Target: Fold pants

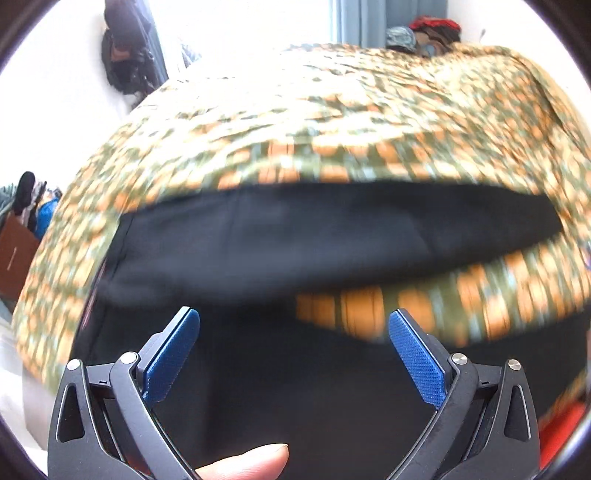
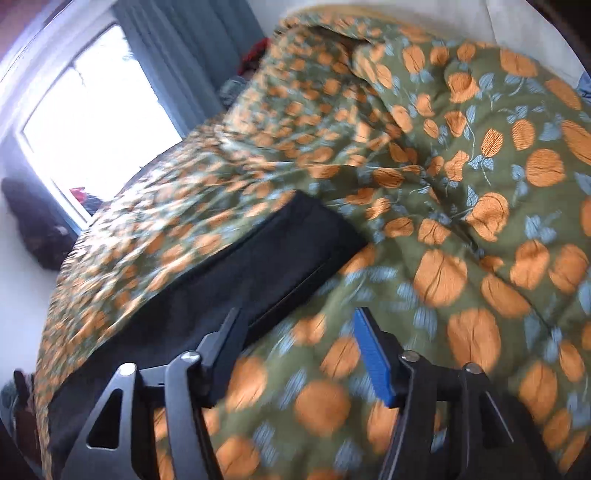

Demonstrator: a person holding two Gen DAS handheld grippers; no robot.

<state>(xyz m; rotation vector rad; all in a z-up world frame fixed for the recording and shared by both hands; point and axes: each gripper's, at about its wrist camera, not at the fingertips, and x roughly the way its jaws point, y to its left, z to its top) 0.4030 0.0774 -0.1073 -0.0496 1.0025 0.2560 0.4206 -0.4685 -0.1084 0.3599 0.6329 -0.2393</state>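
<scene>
Black pants (image 1: 295, 243) lie flat on a bed with a green quilt printed with orange flowers (image 1: 332, 110). In the left wrist view they stretch left to right and fill the lower part of the frame. My left gripper (image 1: 293, 323) is open and empty, just above the near part of the pants. In the right wrist view the pants (image 2: 229, 273) run as a long strip from lower left to the middle, with a squared end. My right gripper (image 2: 295, 325) is open and empty, over the quilt (image 2: 461, 221) beside the strip's right edge.
A bright window (image 2: 92, 122) with grey-blue curtains (image 2: 184, 48) is behind the bed. Dark bags hang on the wall (image 1: 125, 48). Clothes are piled at the far right of the bed (image 1: 424, 33). The quilt is rumpled at the right (image 2: 406, 110).
</scene>
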